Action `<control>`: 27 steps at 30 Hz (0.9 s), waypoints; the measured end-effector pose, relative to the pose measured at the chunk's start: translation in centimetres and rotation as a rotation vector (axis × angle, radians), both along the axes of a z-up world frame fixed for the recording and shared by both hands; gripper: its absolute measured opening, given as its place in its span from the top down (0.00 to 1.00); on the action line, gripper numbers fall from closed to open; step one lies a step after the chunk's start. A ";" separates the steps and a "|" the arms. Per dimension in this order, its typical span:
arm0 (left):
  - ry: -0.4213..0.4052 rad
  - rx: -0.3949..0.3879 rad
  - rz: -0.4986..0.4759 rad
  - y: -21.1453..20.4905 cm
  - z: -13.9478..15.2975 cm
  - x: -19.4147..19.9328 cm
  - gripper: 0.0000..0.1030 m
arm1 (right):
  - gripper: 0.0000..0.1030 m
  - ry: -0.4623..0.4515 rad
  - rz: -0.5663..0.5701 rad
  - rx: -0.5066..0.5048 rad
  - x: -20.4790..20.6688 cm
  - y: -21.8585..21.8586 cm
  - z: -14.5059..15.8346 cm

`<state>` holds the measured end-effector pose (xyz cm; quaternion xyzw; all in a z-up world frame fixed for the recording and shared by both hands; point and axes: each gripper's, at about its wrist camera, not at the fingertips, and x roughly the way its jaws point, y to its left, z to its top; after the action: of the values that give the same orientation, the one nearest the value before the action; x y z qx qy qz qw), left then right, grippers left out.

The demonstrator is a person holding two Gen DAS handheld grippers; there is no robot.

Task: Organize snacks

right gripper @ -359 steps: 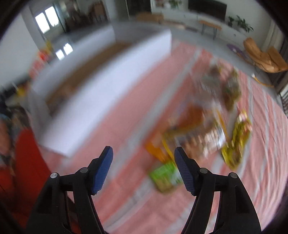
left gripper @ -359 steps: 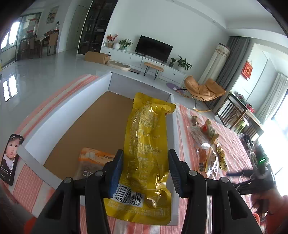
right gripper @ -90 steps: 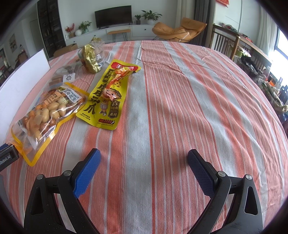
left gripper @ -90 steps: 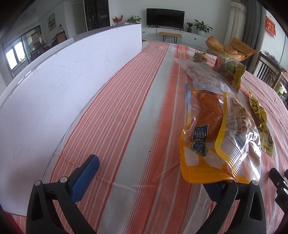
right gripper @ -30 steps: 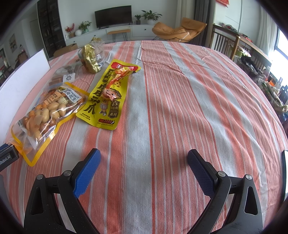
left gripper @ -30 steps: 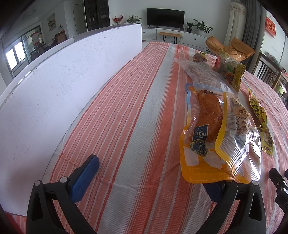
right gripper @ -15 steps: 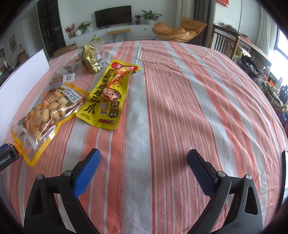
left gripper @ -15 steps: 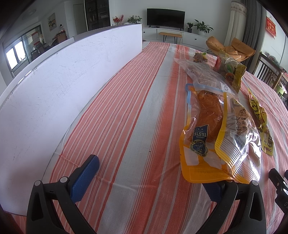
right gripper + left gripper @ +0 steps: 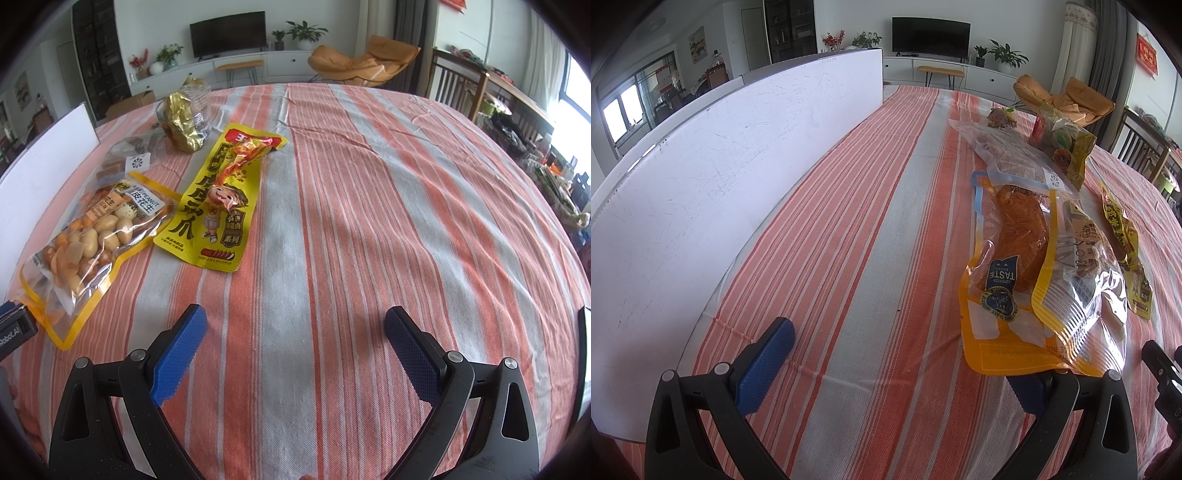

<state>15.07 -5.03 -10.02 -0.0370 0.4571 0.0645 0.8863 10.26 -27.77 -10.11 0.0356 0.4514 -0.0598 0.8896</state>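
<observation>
Left hand-held gripper (image 9: 897, 363): jaws spread wide, nothing between them, low over the surface (image 9: 871, 229); its right finger sat just under the near edge of the orange bag (image 9: 1008, 280), whether touching cannot be told.
Right hand-held gripper (image 9: 293, 345): jaws spread wide, empty, over bare striped cloth, well apart from the snacks.
Box (image 9: 713, 177): white wall standing along the left side of the surface; its inside was hidden.
Orange bag: flat on the cloth, right of the left hand-held gripper, partly under the peanut bag (image 9: 88, 236).
Peanut bag: clear with a yellow border, lying at the left in the right wrist view, just beside the yellow pack (image 9: 218, 199).
Yellow pack: flat, with a cartoon child printed on it, between the peanut bag and the bare cloth.
Clear bag (image 9: 1008, 151): beyond the orange bag, holding brown pieces.
Gold bag (image 9: 184, 118): farthest back, standing crumpled.
</observation>
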 end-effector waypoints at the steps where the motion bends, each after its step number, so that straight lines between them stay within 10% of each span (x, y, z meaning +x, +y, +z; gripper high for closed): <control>1: 0.022 -0.004 -0.026 0.1 0.1 -0.2 0.00 | 0.04 -0.001 0.000 0.004 0.0 -0.1 0.0; 13: 0.201 0.000 -0.387 0.8 0.8 -2.0 0.00 | 0.05 -0.001 0.032 0.006 -0.4 -0.2 0.1; 20: 0.098 -0.268 -0.491 2.0 4.5 -4.2 0.00 | 0.06 -0.069 0.052 0.067 -5.1 -1.9 1.5; 27: 0.046 -0.057 -0.606 -6.0 6.9 1.9 0.00 | 0.06 -0.060 0.011 0.130 -4.8 -1.7 0.6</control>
<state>16.96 -10.98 -3.11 0.0777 0.4688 -0.2149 0.8532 5.46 -29.52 -9.53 0.0926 0.4276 -0.0243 0.8989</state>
